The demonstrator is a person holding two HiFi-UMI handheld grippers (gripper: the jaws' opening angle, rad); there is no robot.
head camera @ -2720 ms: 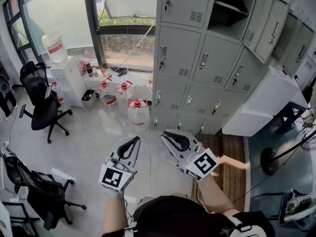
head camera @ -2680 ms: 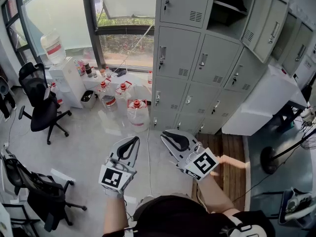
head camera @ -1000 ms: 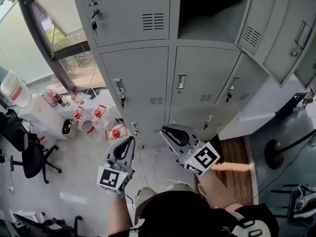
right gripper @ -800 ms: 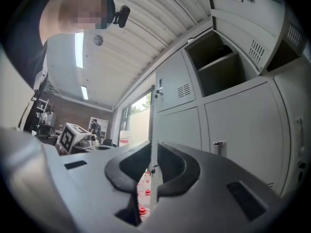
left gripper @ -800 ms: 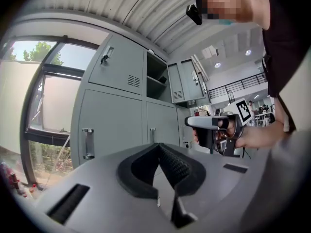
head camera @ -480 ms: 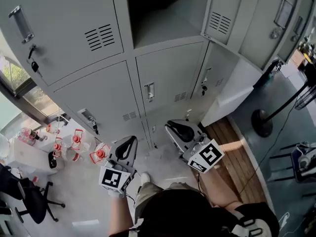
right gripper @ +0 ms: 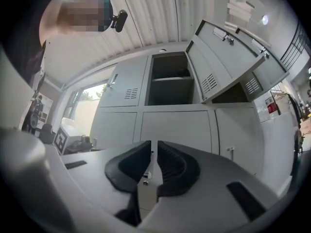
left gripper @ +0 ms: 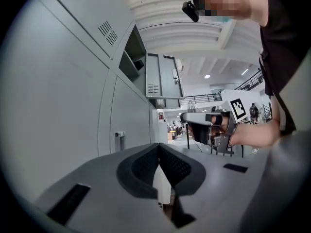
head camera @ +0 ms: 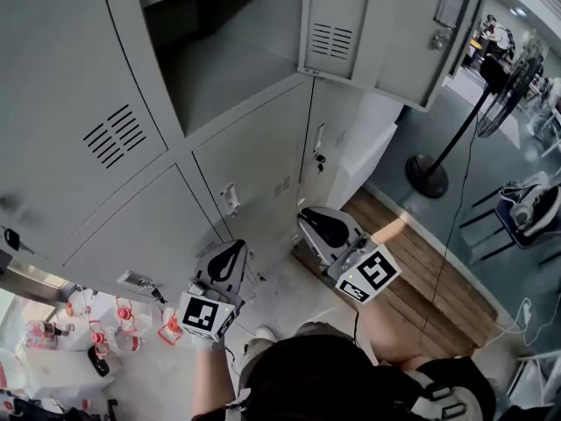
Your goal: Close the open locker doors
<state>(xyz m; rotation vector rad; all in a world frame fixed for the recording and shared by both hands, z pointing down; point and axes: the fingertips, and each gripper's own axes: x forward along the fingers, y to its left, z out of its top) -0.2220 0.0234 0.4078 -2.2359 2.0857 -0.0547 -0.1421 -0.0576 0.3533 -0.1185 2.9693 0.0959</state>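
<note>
Grey metal lockers fill the head view. One upper compartment (head camera: 219, 51) stands open and dark, with its door (head camera: 337, 24) swung out to the right. A second open door (head camera: 429, 24) hangs beside it. The right gripper view shows the same open compartment (right gripper: 170, 84) and its door (right gripper: 214, 67) above and ahead. My left gripper (head camera: 237, 246) is shut and empty, held level beside closed lower doors (left gripper: 129, 125). My right gripper (head camera: 304, 214) is also shut with nothing in it, low in front of the lockers and well below the open doors.
A standing fan (head camera: 429, 174) is on the floor to the right, next to a white cabinet (head camera: 372, 139). A wooden platform (head camera: 429, 270) runs along the lockers' foot. Water bottles (head camera: 123, 323) cluster at the lower left. A chair (head camera: 526, 209) sits at far right.
The view has swung right and come closer to the lockers, so the open compartment now sits overhead. Both grippers travelled along with it, still shut and empty.
</note>
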